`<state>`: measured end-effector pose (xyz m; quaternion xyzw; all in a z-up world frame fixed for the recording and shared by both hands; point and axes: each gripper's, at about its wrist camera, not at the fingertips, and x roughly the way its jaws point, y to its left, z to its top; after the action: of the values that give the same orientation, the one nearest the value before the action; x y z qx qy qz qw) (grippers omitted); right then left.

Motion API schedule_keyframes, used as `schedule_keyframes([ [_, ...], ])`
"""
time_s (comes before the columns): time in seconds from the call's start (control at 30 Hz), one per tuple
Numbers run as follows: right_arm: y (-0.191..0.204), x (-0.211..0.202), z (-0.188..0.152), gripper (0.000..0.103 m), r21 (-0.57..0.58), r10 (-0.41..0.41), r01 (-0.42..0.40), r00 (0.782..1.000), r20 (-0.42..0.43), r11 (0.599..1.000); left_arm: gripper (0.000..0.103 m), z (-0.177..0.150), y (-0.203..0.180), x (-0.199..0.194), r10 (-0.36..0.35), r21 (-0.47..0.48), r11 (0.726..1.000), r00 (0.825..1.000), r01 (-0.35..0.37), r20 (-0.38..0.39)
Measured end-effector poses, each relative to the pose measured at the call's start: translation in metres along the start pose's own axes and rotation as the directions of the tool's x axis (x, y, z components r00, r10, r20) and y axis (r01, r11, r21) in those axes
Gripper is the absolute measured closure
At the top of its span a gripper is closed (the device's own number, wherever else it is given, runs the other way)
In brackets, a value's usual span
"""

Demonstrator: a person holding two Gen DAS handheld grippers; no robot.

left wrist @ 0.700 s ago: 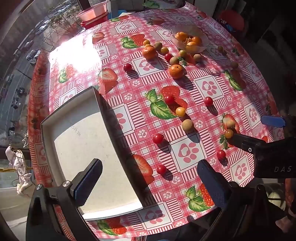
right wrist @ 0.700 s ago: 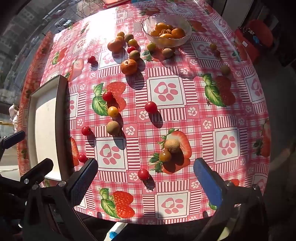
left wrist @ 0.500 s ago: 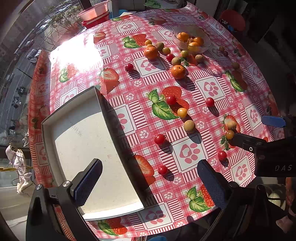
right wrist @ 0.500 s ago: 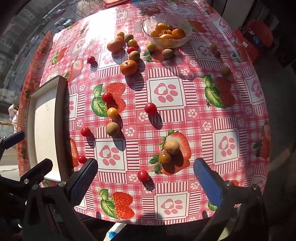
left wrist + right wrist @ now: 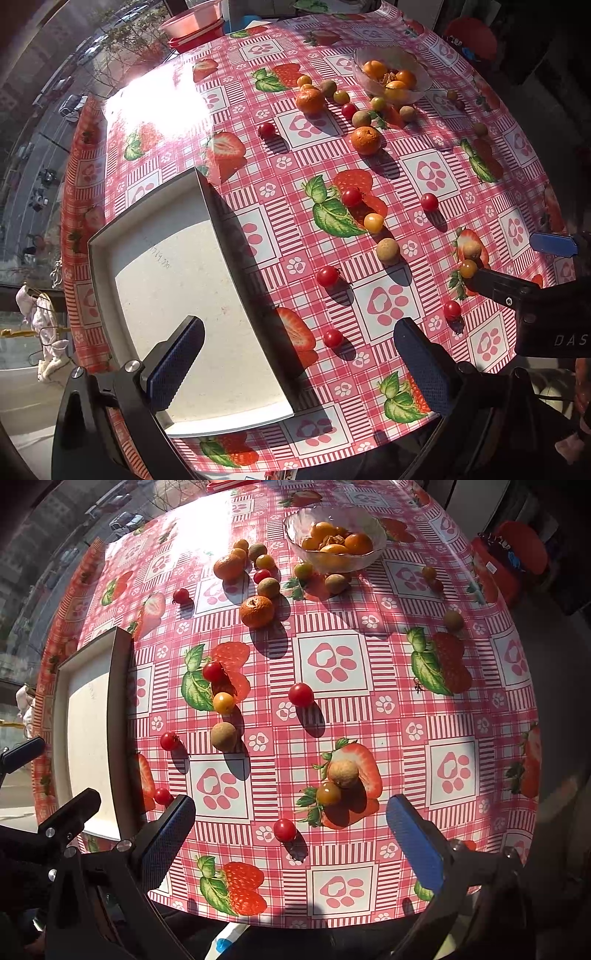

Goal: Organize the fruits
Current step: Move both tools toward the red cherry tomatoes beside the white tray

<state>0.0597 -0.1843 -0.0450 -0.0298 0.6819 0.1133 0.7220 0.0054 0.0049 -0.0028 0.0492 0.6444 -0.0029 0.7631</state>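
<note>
In the left wrist view, the left gripper (image 5: pixel 297 363) is hanging with its fingers spread wide and nothing between them, low in the frame over the near right corner of a white tray (image 5: pixel 177 280) that is lying at lower left on the strawberry-print tablecloth (image 5: pixel 424 173). Cherry tomatoes (image 5: pixel 327 276) are sitting scattered just right of the tray. A mandarin (image 5: pixel 365 140) is resting in the upper middle, and a glass bowl (image 5: pixel 421 86) is holding orange fruits at upper right.

In the right wrist view, the right gripper (image 5: pixel 291 843) is also gaping wide, holding nothing, at the bottom of the frame. A red cherry tomato (image 5: pixel 284 829) is sitting between its fingers on the cloth, with a longan (image 5: pixel 343 773) touching a small yellowish-brown fruit (image 5: pixel 328 794) just above.
</note>
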Motion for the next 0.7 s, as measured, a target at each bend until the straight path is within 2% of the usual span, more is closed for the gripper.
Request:
schedule_keyframes([
  [0.7, -0.0046, 0.0075, -0.0021, 0.0, 0.0, -0.012, 0.013, 0.999, -0.035, 1.0, 0.0, -0.0014, -0.0025, 0.0091, 0.01, 0.002, 1.0, 0.998, -0.01, -0.066],
])
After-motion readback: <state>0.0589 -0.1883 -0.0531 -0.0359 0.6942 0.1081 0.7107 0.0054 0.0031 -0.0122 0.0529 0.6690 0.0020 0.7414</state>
